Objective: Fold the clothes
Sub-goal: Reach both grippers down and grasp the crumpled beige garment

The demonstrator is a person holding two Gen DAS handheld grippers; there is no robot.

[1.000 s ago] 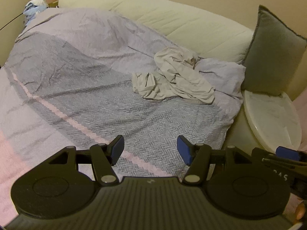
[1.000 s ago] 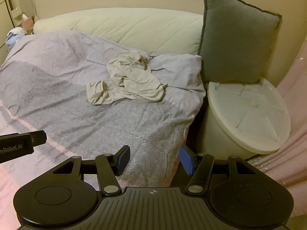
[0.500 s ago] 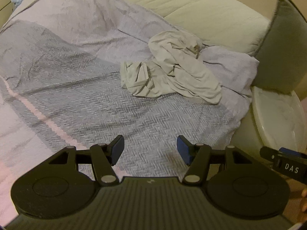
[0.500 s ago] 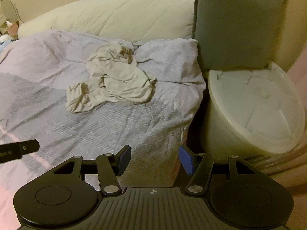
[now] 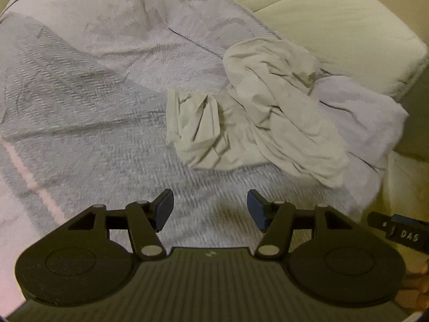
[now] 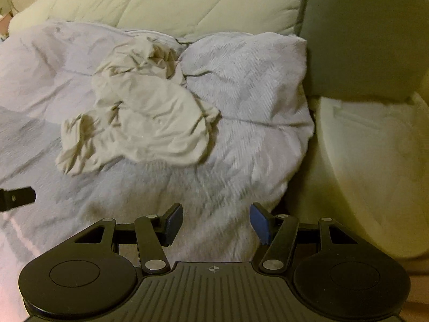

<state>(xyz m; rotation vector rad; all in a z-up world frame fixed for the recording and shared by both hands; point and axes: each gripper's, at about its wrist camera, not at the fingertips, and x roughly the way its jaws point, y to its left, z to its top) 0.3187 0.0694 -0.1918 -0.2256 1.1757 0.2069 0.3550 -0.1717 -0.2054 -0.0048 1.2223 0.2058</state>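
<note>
A crumpled beige garment [image 5: 257, 118] lies in a loose heap on a grey-lavender herringbone-weave bed cover [image 5: 88, 112], near the cover's far right corner and just in front of a cream quilted headboard cushion [image 5: 329, 24]. From the left wrist view, one bunched end of the garment spreads toward the left while the bulkier folds pile up toward the right, with its lower right edge draping over a raised fold of the cover. A thin pink stripe [image 5: 34, 185] runs diagonally across the cover at the left.

The left gripper [image 5: 209, 212] hovers above the bed cover, short of the garment, with its 2 blue-padded fingers [image 5: 164, 209] spread wide and nothing between them. At the right edge of this view a black part of the other tool [image 5: 399, 232] shows, and a bit of a hand [image 5: 414, 292] appears at the lower right corner.

In the right wrist view the right gripper [image 6: 216, 224] is likewise above the near edge of the cover, its 2 fingers [image 6: 174, 224] apart and empty, with the garment [image 6: 142, 110] ahead and to the left. A dark grey-green square pillow [image 6: 364, 32] stands upright against the headboard at the right, and below it sits a round cream-white lidded container [image 6: 370, 166] beside the bed. This view is softly blurred.
</note>
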